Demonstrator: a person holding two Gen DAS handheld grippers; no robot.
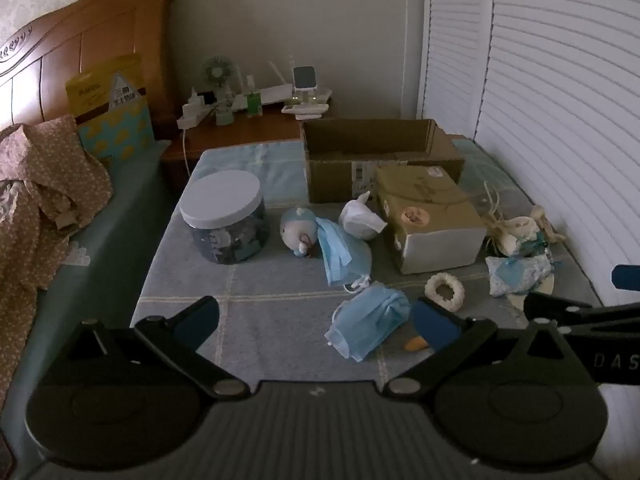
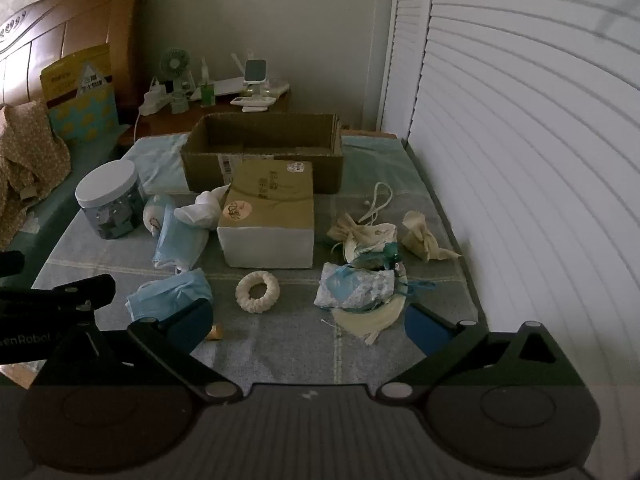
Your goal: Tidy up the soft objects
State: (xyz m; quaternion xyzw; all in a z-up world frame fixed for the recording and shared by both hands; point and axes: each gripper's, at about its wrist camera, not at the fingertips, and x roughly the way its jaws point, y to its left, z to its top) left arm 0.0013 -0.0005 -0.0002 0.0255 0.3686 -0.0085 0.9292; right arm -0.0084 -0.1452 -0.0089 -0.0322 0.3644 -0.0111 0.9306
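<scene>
Above the cloth-covered table (image 2: 280, 344), left tongs (image 1: 316, 320) and right tongs (image 2: 308, 322) both spread wide, empty.

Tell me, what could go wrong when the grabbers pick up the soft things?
The nearest blue face mask has loose ear loops that could snag. The small plush toy lies under another mask, so both might lift together. The open cardboard box sits behind a closed box, which a reach might bump.

Jar (image 1: 226, 218) left of closed box (image 1: 430, 220)
</scene>
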